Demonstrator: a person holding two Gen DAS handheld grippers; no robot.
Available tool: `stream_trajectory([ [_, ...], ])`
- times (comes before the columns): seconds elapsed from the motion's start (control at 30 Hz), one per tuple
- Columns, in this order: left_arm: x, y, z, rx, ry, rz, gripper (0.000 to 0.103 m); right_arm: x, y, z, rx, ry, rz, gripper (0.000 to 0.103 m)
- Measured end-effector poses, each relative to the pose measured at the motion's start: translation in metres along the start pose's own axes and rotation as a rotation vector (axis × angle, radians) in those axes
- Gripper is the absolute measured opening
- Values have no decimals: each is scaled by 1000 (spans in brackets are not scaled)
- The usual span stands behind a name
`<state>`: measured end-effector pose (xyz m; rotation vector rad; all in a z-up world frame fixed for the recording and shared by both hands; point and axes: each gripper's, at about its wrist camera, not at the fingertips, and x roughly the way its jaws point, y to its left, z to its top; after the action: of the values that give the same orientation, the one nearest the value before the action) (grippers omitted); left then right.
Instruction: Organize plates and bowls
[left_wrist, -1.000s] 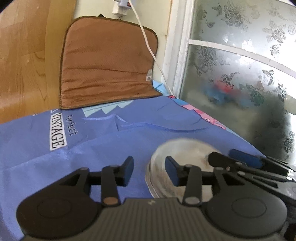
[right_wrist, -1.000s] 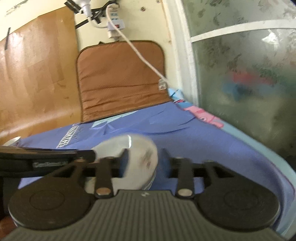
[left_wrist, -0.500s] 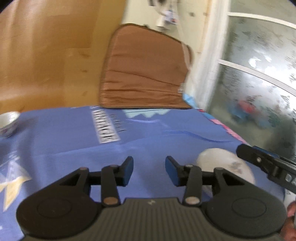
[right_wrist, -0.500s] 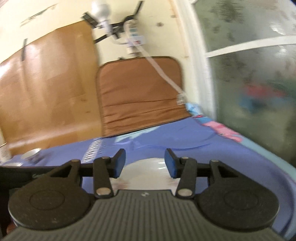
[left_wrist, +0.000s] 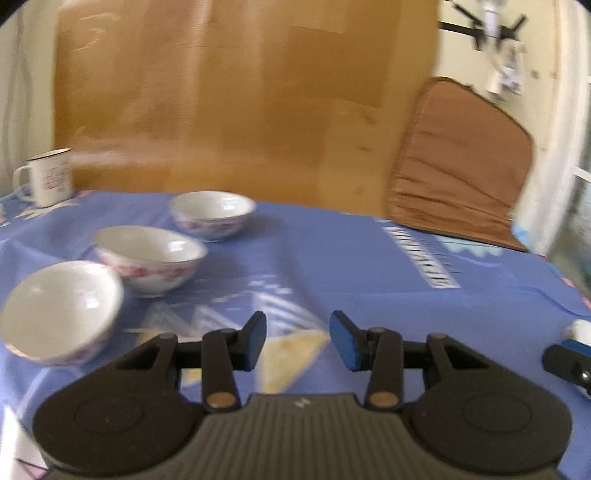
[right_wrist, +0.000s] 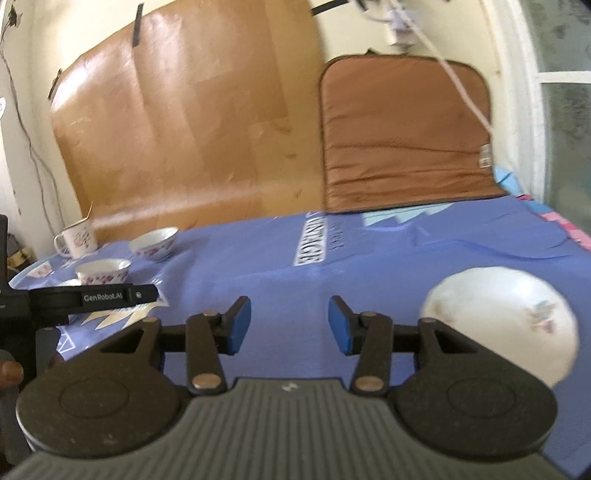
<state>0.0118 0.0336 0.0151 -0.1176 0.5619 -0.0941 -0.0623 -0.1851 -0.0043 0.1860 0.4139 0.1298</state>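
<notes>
At the far left of the left wrist view an enamel mug (left_wrist: 50, 177) stands at the back edge of the worktop (left_wrist: 332, 258), which is covered by a blue printed cloth. Next come three bowls in a loose diagonal row, none stacked: the near bowl (left_wrist: 61, 314) at the left edge, the middle bowl (left_wrist: 149, 258) just beside it and perhaps touching, though blur makes that hard to judge, and the far bowl (left_wrist: 213, 215) a little apart behind. All three sit upright and empty.

Moving right, the left gripper (left_wrist: 297, 339) hangs over bare cloth, its jaws partly open with nothing between them. Behind it a tan board (left_wrist: 240, 110) leans on the wall, and to its right a brown cushion (left_wrist: 458, 162).

In the right wrist view the right gripper (right_wrist: 290, 325) is likewise partly open and empty, pointing across the middle of the cloth. The white plate (right_wrist: 502, 321) lies flat on the cloth at the lower right, well apart from the bowls; from this view I cannot tell whether it is one plate or a small pile.

As a judgement, the plate side looks settled, while the bowls are not yet gathered. What is left appears to be nesting the three bowls into one stack, most likely starting with the near one.
</notes>
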Motion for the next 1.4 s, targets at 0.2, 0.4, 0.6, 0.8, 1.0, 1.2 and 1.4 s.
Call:
stream_trajectory([
  [0.2, 2, 20, -1, -91, 10, 10, 39, 10, 17, -4, -35, 27, 9, 50],
  [0.4, 2, 23, -3, -97, 4, 14, 39, 15, 19, -4, -33, 38, 1, 50],
  [0.6, 2, 25, -3, -100, 8, 12, 39, 15, 20, -6, -31, 45, 4, 50],
  [0.8, 2, 24, -4, -94, 5, 23, 42, 23, 23, -2, -31, 47, 16, 50],
  [1.0, -1, 21, -5, -82, -15, 42, 43, 41, 41, 9, -61, -14, 35, 50],
  [1.2, -6, 20, -5, -70, -50, 53, 45, 74, 52, 24, -44, -69, 50, 50],
  [1.4, -6, 15, -5, -39, -56, 59, 46, 86, 47, 14, -14, -27, 76, 50],
])
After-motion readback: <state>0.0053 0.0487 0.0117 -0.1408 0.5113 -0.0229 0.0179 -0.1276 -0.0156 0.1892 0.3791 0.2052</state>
